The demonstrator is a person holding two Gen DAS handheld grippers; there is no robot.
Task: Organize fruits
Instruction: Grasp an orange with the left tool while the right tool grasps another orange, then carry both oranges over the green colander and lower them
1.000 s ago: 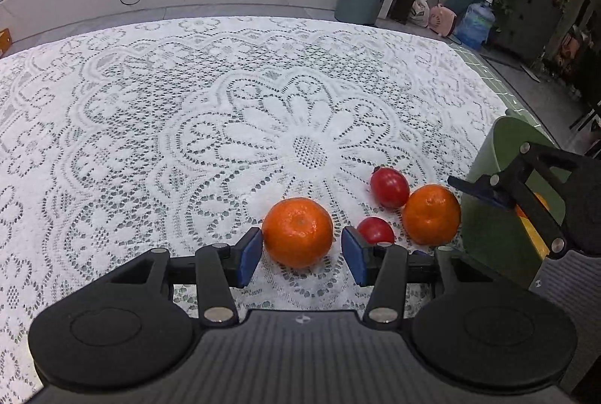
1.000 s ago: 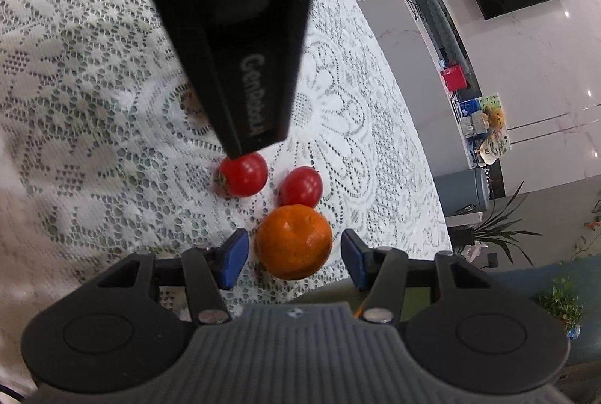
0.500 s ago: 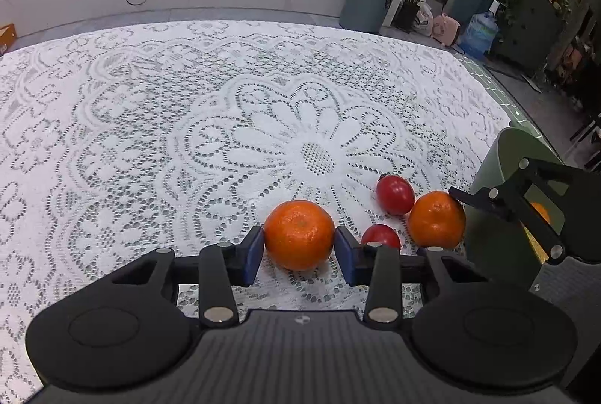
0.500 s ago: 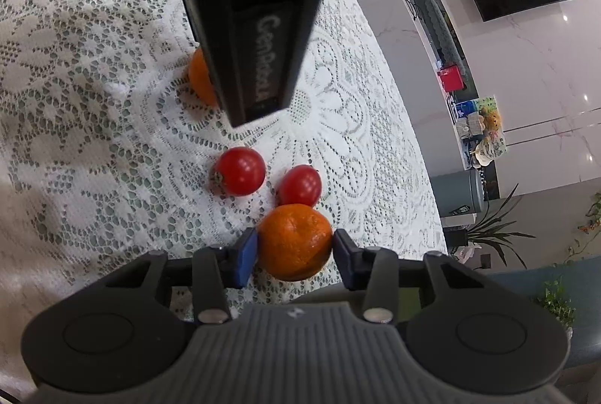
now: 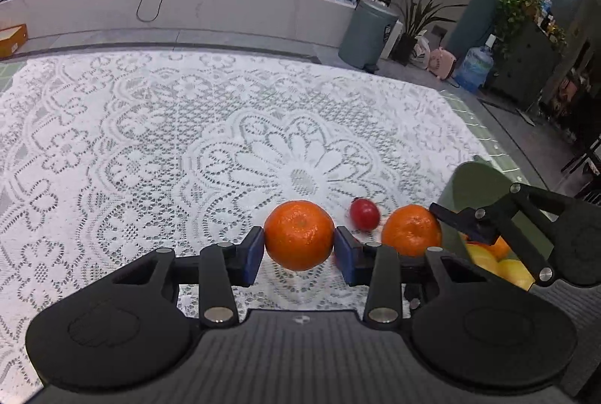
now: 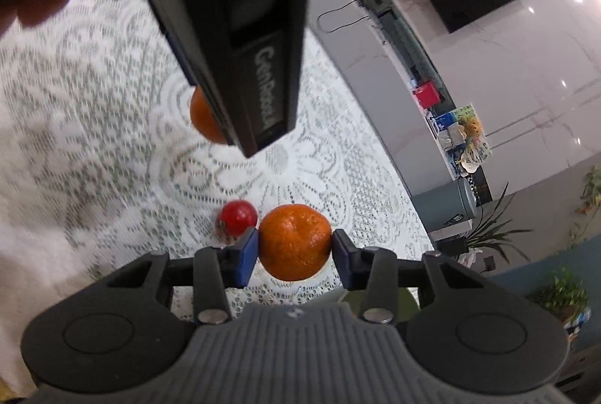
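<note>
In the left wrist view my left gripper is shut on an orange, held a little above the lace cloth. A second orange hangs just to its right. In the right wrist view my right gripper is shut on that orange. A red tomato lies on the cloth between the two oranges and shows again as the tomato left of the right pad. Another tomato is almost hidden behind the left gripper's right pad. The left gripper's body looms overhead in the right wrist view.
A green container stands at the table's right edge with yellow and orange fruits inside. White lace cloth covers the round table. Beyond the far edge are a grey bin, a counter and plants. A hand shows top left.
Both grippers closed their pads onto their oranges and then lifted them off the cloth. The tomatoes stayed on the table.
</note>
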